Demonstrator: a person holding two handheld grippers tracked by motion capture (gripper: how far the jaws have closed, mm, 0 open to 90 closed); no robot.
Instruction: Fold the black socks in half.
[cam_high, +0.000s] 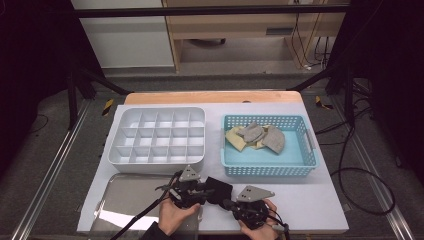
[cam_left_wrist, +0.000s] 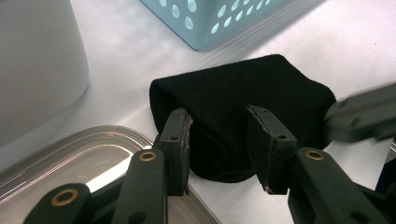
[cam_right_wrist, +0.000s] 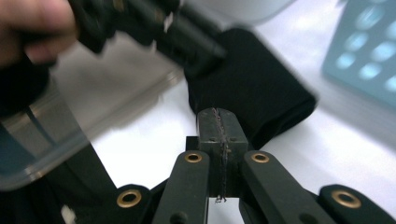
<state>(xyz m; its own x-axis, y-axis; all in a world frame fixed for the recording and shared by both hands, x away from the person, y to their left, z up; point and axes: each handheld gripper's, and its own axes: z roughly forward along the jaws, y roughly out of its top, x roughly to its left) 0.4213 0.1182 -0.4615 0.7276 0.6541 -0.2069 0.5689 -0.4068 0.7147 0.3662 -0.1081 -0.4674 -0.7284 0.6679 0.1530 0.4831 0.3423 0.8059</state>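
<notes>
A white table (cam_high: 320, 200) is seen carrying a white compartment box (cam_high: 157, 137), a blue basket (cam_high: 269, 145) and a metal tray (cam_high: 120, 200). A black cloth (cam_left_wrist: 243, 107) lies between tray and basket. The left hand-held gripper (cam_left_wrist: 219, 140) is held part open over it, pads not pressing. The right hand-held gripper (cam_right_wrist: 222, 140) is closed fully at the cloth's edge, nothing visibly held.
</notes>
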